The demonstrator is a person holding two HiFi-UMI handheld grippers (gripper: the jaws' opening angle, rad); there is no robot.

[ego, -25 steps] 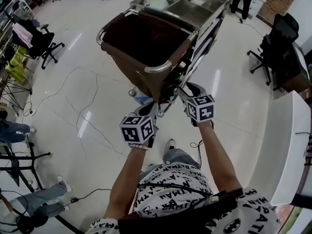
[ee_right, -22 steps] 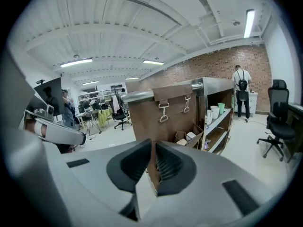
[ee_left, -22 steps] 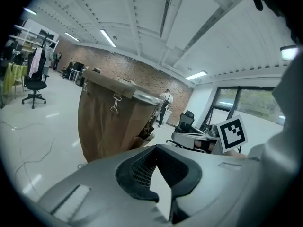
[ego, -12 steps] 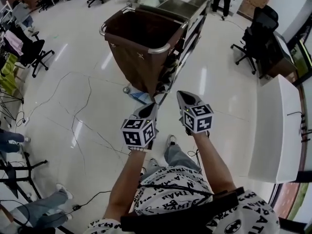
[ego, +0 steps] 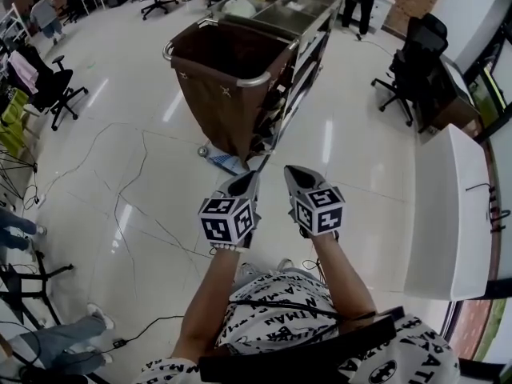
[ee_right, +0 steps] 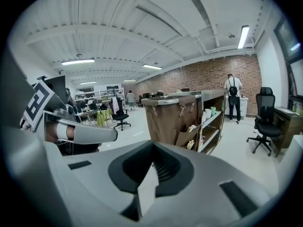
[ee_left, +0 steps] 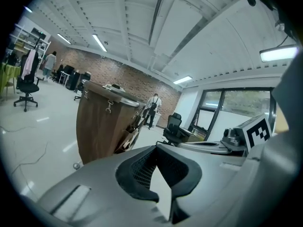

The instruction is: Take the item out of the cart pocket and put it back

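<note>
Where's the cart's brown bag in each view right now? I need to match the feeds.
Head view: brown bag at top centre.
Left gripper view: left of centre.
Right gripper view: just right of centre.
Shared landmark: the black office chair, to the right of the bag in all three.

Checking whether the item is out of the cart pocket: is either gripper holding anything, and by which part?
Nothing is held. The left gripper and the right gripper both have their jaws together with nothing between them, short of the cart.
</note>
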